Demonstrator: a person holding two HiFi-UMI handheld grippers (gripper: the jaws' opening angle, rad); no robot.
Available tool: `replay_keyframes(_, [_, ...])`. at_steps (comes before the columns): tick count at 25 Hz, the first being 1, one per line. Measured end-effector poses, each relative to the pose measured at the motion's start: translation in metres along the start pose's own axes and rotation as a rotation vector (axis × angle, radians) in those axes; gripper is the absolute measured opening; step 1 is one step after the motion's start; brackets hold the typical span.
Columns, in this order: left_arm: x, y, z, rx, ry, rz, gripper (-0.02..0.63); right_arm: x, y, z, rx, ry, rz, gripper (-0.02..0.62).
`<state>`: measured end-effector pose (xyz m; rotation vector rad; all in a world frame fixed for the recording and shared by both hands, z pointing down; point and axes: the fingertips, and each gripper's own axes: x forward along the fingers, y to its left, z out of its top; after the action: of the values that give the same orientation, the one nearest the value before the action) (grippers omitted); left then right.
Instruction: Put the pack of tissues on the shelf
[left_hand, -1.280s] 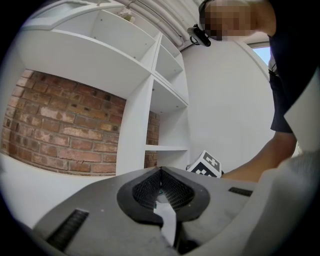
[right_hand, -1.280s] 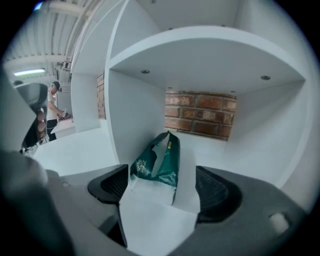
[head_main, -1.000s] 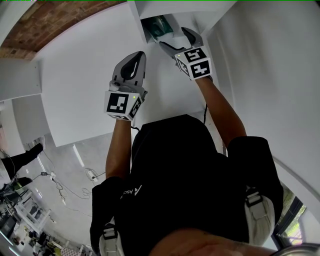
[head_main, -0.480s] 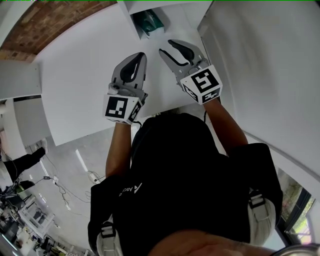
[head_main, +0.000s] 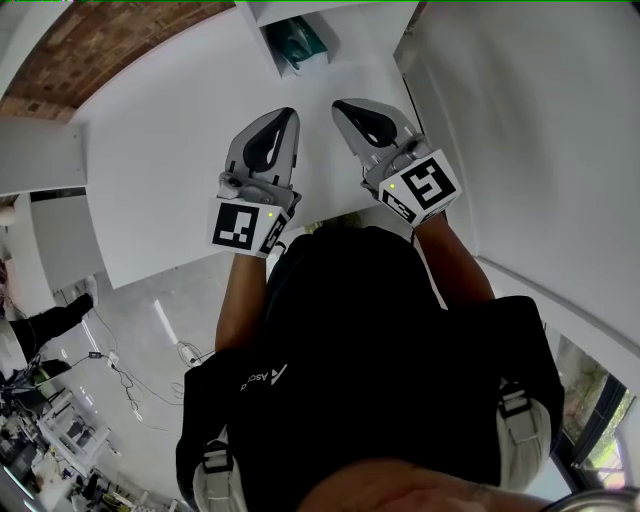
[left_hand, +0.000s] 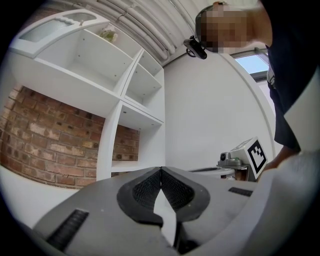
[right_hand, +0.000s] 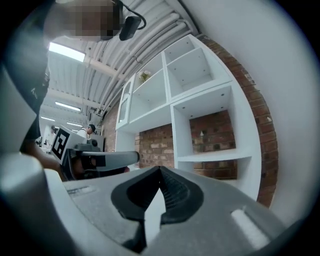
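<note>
Pack of tissues (head_main: 297, 42) sits on the shelf (head_main: 350, 18): placement appears complete. Left gripper (head_main: 284, 115) closed, empty; right gripper (head_main: 343, 106) jaws just closed, empty. Next: withdraw both

Right gripper (head_main: 347, 104): withdrawn toward 5 o'clock from the pack of tissues (head_main: 300, 42); jaws just closed, nothing between them. Left gripper (head_main: 289, 113): shifted slightly toward 6 o'clock.

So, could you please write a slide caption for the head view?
Pack of tissues lies in the shelf; left gripper and right gripper, both shut and empty, stand apart from it.
</note>
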<state>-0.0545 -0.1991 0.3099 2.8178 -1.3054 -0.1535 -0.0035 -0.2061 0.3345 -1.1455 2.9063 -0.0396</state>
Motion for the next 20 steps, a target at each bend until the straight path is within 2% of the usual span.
replay_keyframes(20, [-0.0012, 0.0020, 0.0008, 0.004, -0.002, 0.009, -0.002, 0.0033, 0.0051, -0.0020, -0.011, 0.006, 0.005, 0.000])
